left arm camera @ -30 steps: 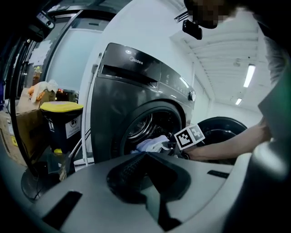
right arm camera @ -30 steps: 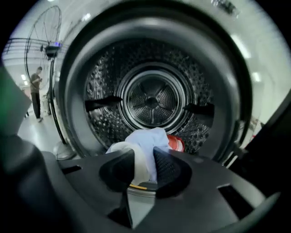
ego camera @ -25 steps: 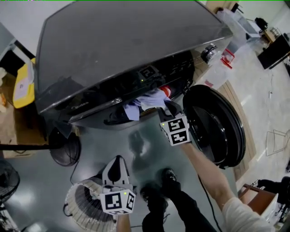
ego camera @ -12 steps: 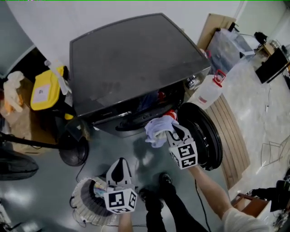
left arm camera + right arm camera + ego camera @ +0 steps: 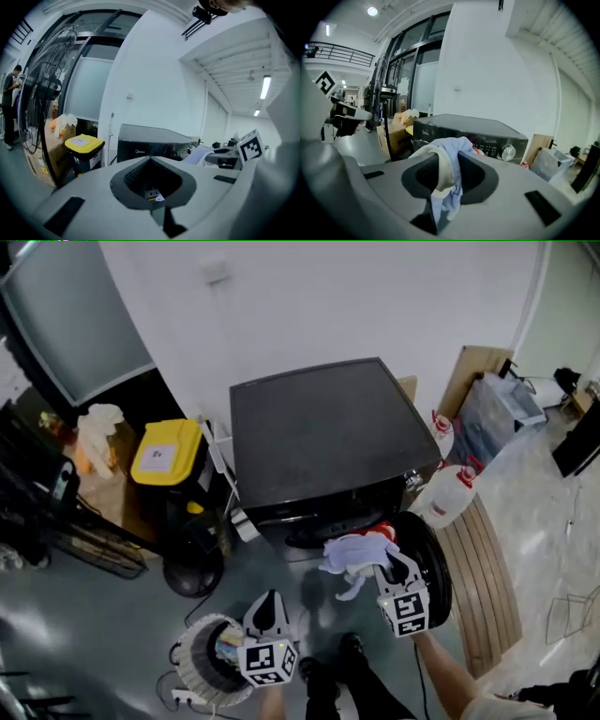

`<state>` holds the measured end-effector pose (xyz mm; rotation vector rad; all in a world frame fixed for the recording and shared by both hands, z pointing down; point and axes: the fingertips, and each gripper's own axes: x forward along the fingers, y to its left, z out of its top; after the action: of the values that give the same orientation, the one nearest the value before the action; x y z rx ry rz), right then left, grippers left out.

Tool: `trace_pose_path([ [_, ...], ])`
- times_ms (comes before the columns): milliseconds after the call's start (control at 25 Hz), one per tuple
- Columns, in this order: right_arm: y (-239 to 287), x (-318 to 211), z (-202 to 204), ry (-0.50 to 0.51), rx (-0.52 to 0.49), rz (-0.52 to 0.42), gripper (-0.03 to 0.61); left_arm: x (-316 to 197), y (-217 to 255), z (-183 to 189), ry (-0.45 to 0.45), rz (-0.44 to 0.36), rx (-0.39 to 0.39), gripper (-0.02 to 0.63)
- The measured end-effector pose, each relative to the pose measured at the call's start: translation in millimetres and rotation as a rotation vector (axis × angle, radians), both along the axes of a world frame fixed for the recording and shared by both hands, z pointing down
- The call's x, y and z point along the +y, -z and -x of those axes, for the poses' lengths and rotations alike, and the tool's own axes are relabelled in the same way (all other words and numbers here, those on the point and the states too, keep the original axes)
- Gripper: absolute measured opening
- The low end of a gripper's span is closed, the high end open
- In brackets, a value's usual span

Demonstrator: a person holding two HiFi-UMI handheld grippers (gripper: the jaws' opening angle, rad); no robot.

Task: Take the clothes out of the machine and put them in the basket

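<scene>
The right gripper (image 5: 386, 563) has its jaws clamped on a pale blue and white cloth (image 5: 449, 174). In the right gripper view the fabric comes up over the tips and hangs in a loose fold through the gap between them. In the head view the cloth bunches out to the left of the jaws, held in the air in front of the washing machine (image 5: 323, 432) and clear of the floor (image 5: 112, 634).

The left gripper (image 5: 269, 599) has its jaws together with nothing between them. It hangs just beside the right rim of the basket (image 5: 187, 667), a round white woven one standing on the floor to the lower left of the machine. Some coloured clothes (image 5: 225, 643) lie in it. The held cloth is well apart from the basket, off to its right.

The machine is a black front loader with a flat dark top. Its round door (image 5: 439, 563) stands open to the right, just behind the right gripper. A red garment (image 5: 384, 532) shows at the machine's mouth, just above the held cloth.

Left of the machine stands a bin (image 5: 167, 452) with a yellow lid, and a black fan (image 5: 192, 573) sits on the floor below it. Right of the machine are two white jugs (image 5: 448, 495) with red caps and a slatted wooden board (image 5: 489, 587). The person's dark shoe (image 5: 352, 648) shows between the two grippers.
</scene>
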<state>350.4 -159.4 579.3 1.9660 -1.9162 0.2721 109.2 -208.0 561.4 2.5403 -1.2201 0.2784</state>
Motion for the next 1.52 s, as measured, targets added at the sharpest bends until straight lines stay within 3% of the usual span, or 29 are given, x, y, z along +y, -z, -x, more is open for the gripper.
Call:
trace_pose_path([
  [360,130.0,-19.6,55.3,0.171,0.020,-0.085,0.101,6.2,94.1,71.1,0.099,-0.076,-0.045,0.018],
  [720,189.8,-20.4,129.4,0.327,-0.037,-0.124,0.101,27.0,165.4,140.8,0.268,-0.142,-0.028,0.018],
  [1120,210.4,-10.8,235.7,0.559,-0.063,-0.153,0.101,59.9,190.2,226.9,0.463,-0.180,-0.034,0.018],
  [1520,234.2,-0.4,385.6,0.867,-0.096,-0.184,0.103,125.4,193.6,344.4,0.726,-0.171,-0.048,0.018],
])
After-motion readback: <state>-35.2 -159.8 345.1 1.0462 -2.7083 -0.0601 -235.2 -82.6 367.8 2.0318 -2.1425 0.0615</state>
